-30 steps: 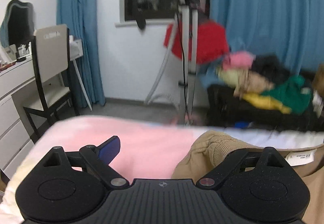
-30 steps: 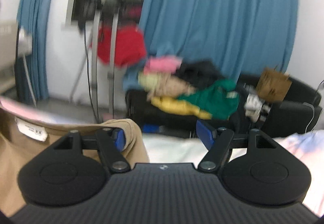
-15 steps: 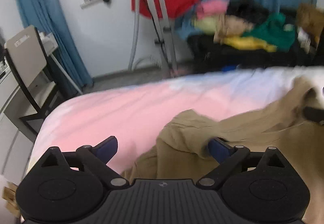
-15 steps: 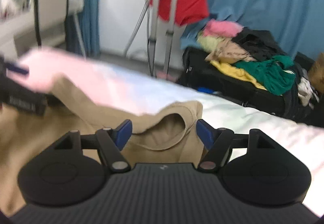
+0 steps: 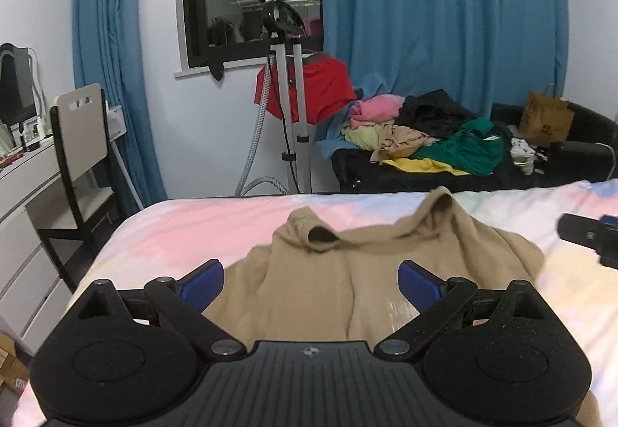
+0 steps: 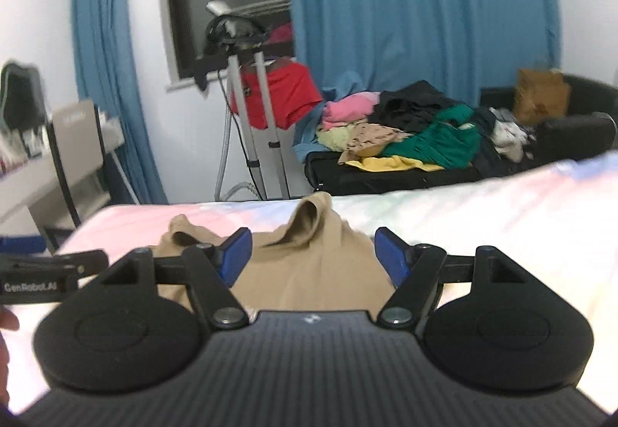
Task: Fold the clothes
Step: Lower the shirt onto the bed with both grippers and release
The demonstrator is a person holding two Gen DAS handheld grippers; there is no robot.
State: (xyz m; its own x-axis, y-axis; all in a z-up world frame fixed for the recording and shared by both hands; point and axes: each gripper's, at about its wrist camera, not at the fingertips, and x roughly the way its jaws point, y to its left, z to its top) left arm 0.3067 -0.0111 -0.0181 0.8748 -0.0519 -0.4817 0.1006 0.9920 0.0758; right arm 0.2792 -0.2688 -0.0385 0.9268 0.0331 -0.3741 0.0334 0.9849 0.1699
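Tan knit garment (image 5: 347,272), rumpled, lying on a bed (image 5: 174,230) with a pink-to-white cover; a pale, unreadable mark shows on its cloth near the lower right. Left wrist view: left gripper (image 5: 311,282) held low and level over the garment's near edge, jaws spread wide, blue pads (image 5: 202,282) clear of the cloth, nothing gripped; right gripper (image 5: 591,237) enters at the right edge, beside the garment. Beyond the bed: clothes pile (image 5: 425,137), brown paper bag (image 5: 544,119) with a dark emblem, illegible. Right wrist view: right gripper (image 6: 313,253) level above the garment (image 6: 309,264), jaws released and empty; left gripper's side (image 6: 46,272) at left, lettered "GenRobot.AI".
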